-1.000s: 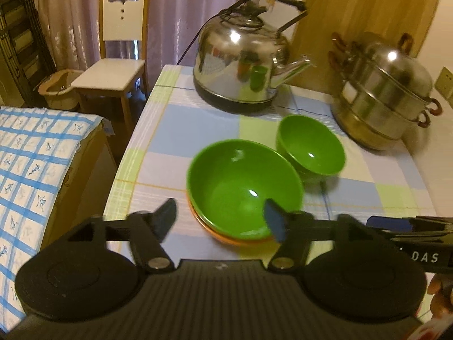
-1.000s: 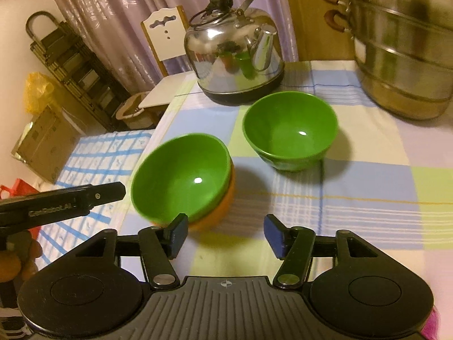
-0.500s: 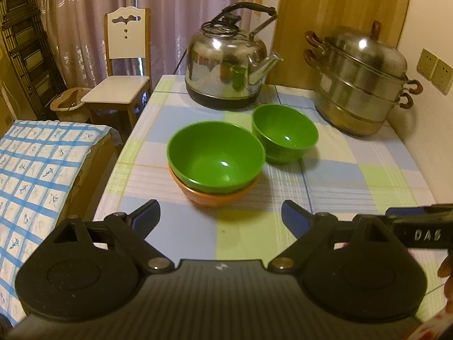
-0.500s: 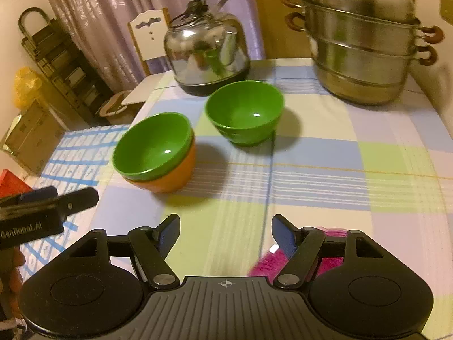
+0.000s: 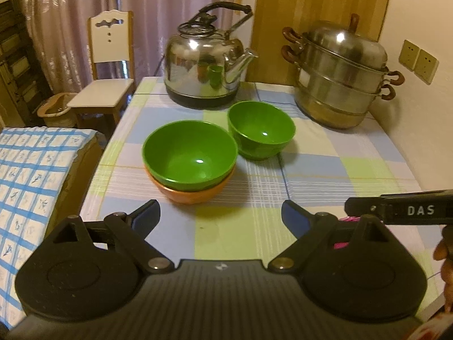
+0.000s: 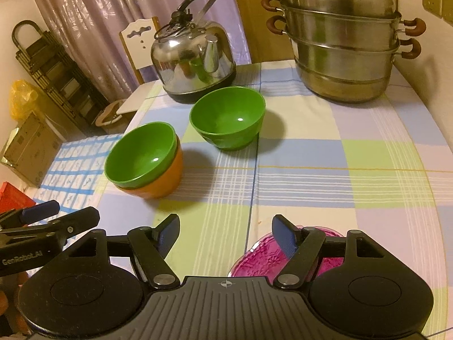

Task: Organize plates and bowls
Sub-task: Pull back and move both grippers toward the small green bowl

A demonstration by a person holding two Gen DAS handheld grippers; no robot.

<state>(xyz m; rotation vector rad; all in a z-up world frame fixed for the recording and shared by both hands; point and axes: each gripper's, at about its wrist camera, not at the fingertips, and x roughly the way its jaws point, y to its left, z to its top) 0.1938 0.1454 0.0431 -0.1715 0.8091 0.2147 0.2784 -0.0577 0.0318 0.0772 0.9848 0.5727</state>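
A wide green bowl [image 5: 189,155] sits nested in an orange bowl [image 5: 195,195] on the checked tablecloth [image 5: 325,175]. A second, deeper green bowl [image 5: 260,130] stands alone just behind and to the right. My left gripper [image 5: 220,215] hangs open in front of the stack, with nothing between its fingers. In the right wrist view the stack [image 6: 140,153] lies to the left and the single green bowl [image 6: 226,119] ahead. My right gripper [image 6: 226,233] is open and empty above a pink patterned dish [image 6: 260,257], which its right finger partly hides.
A steel kettle [image 5: 203,65] and a stacked steel steamer pot [image 5: 337,79] stand at the table's back. A wall with sockets [image 5: 419,62] runs along the right. Left of the table are a chair [image 5: 107,85] and a blue-checked cloth [image 5: 31,175] over a box.
Both grippers have drawn back from the bowls toward the table's near edge, and their jaws have spread wider. The pink dish has come into view under the right gripper.
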